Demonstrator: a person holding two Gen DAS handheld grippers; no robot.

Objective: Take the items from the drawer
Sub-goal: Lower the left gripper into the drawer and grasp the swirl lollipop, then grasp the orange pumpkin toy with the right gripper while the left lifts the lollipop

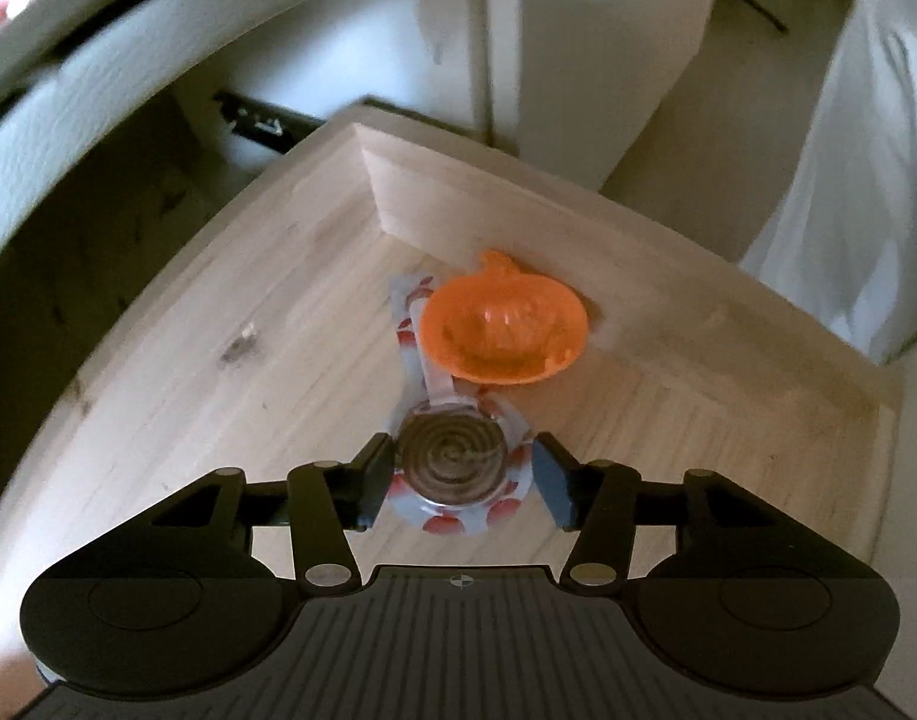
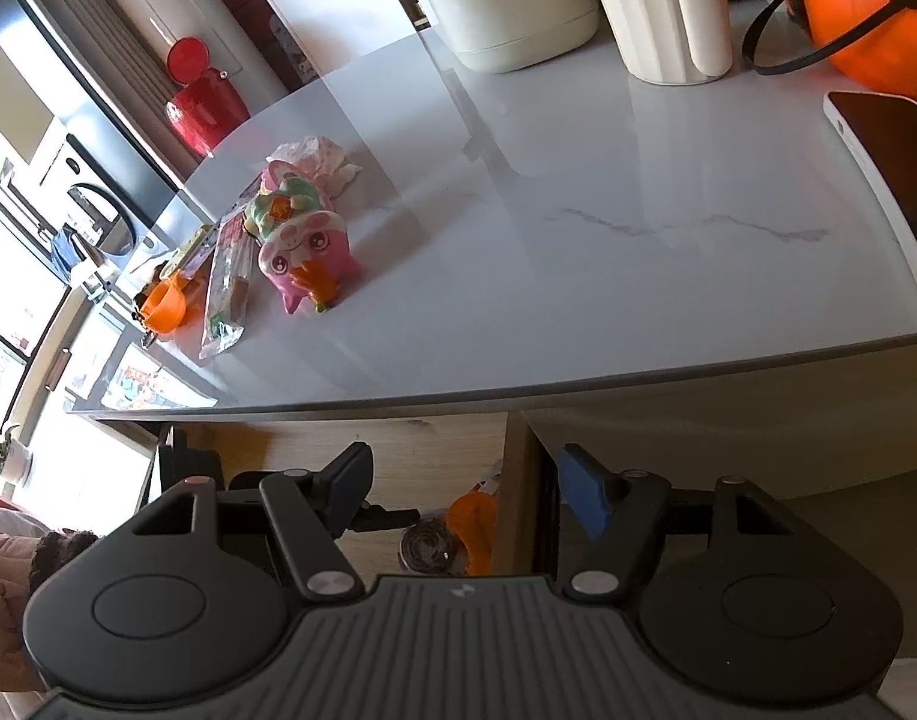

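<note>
Pale wood lines the open drawer (image 1: 176,324). At frame centre an orange pumpkin-shaped cup (image 1: 505,333) is seen; below it, a brown spiral lollipop (image 1: 452,461) in red-dotted wrapper is flanked by the open left tool (image 1: 458,480). Above the white bench (image 2: 578,240), the right tool (image 2: 467,489) is held open, empty.

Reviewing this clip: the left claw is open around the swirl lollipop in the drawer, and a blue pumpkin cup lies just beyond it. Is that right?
Not quite. The pumpkin cup is orange, not blue, as the left wrist view shows. The rest holds: the left claw is open around the swirl lollipop in the drawer, with the cup just beyond it.
</note>
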